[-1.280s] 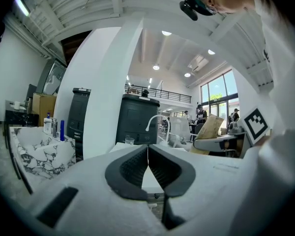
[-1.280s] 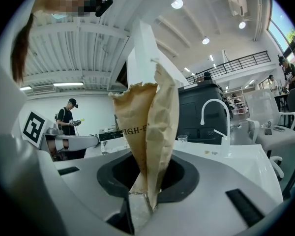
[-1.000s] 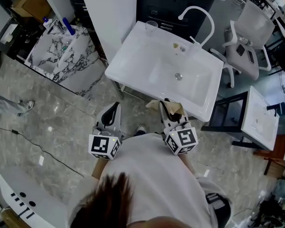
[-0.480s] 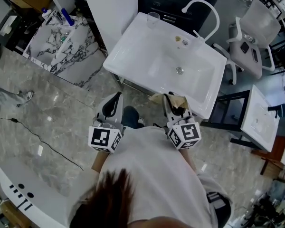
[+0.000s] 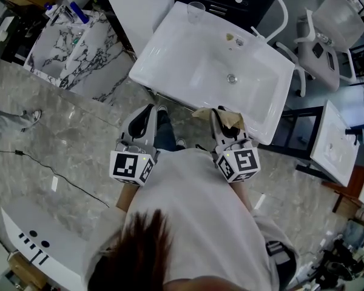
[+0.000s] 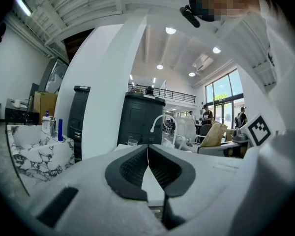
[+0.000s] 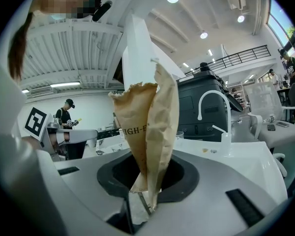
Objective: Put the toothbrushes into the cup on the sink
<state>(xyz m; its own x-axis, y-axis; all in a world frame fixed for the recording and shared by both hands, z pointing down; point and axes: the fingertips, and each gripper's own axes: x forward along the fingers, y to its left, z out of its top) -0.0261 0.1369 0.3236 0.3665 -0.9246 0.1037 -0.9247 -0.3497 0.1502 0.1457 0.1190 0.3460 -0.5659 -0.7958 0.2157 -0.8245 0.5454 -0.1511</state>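
Lettering on right gripper's (image 7: 147, 178) pinched packet (image 7: 148, 124) reads only close-up; left gripper's (image 6: 148, 151) jaws touch.

A big, bright room with a grey stone floor (image 5: 67, 144).
A thin black cable (image 5: 79, 191) lies on the shiny floor. A white chair (image 5: 327, 35) stands by the right edge. A black cabinet (image 6: 140, 119) stands at the back. Round lights (image 6: 170, 30) shine in the white ceiling, near tall windows (image 6: 226, 90).

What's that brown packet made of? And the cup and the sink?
The brown packet looks like kraft paper: matte, creased, ragged top edge. The cup is see-through, glass or plastic, can't tell. The sink is glossy white, probably ceramic, smooth and shiny.
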